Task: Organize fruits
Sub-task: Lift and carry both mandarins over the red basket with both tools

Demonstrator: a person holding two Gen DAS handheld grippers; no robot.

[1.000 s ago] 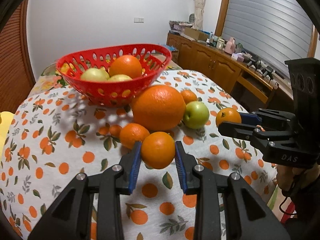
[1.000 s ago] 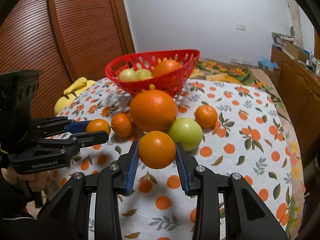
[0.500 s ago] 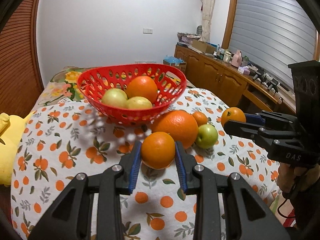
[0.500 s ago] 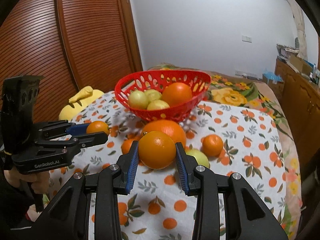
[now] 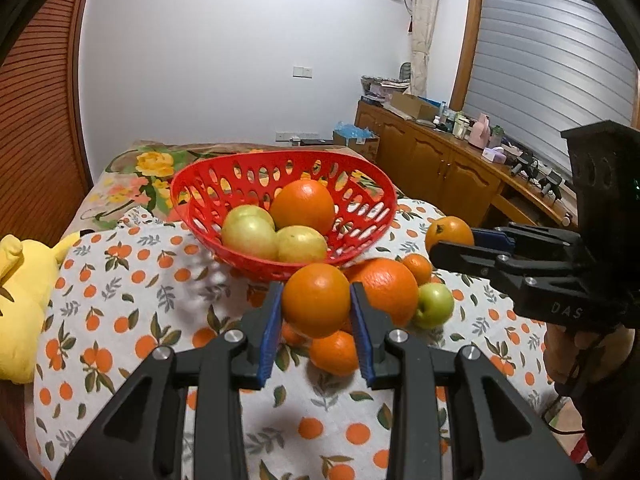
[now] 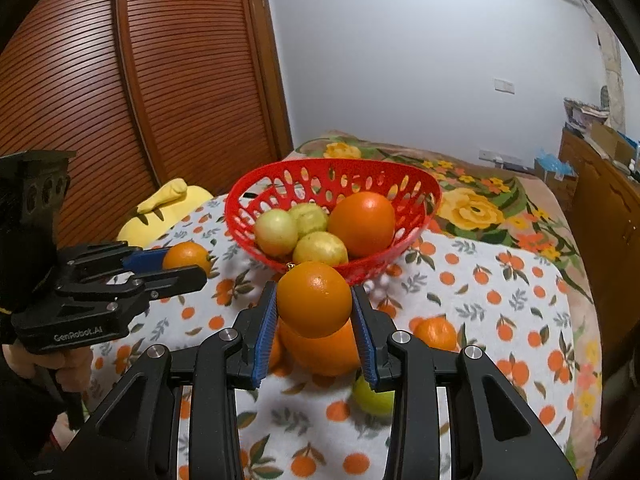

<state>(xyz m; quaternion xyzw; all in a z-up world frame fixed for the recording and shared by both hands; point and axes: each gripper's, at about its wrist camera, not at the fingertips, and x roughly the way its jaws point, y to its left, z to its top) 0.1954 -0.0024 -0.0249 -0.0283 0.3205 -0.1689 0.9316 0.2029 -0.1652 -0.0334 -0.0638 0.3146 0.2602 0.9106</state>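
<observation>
- Orange [image 5: 316, 300] sits clamped in my left claw [image 5: 316, 316], the blue pads [image 5: 269, 332] pressed on both its sides and carrying it clear of the cloth.
- A second orange [image 6: 314, 300] is squeezed the same way in my right claw [image 6: 316, 316]; seen from the left wrist, that claw [image 5: 454, 240] holds its fruit to the right of the red basket [image 5: 372, 208].
- Both held fruits hang just short of the basket's near rim and roughly level with it; neither is over the opening yet.
- Inside the basket lie a big orange [image 5: 303, 205] and pale green apples [image 5: 249, 232]; the right wrist view shows three apples [image 6: 277, 232].
- Loose fruit lies in front of the basket: a large orange [image 5: 386, 290], a green apple [image 5: 434, 305], a small mandarin [image 5: 418, 268] and another mandarin [image 5: 334, 354] under my left claw.
- All this rests on an orange-print cloth [image 5: 120, 320]; whether a table or a bed is under it I cannot tell. A yellow plush toy [image 5: 20, 300] lies left of the basket.
- I judge this the carrying step, both fruits on the way in.
- Next I would need to bring each claw above the rim, over a free patch beside the apples, lower it, then part the pads gently so nothing rolls or knocks the basket.
</observation>
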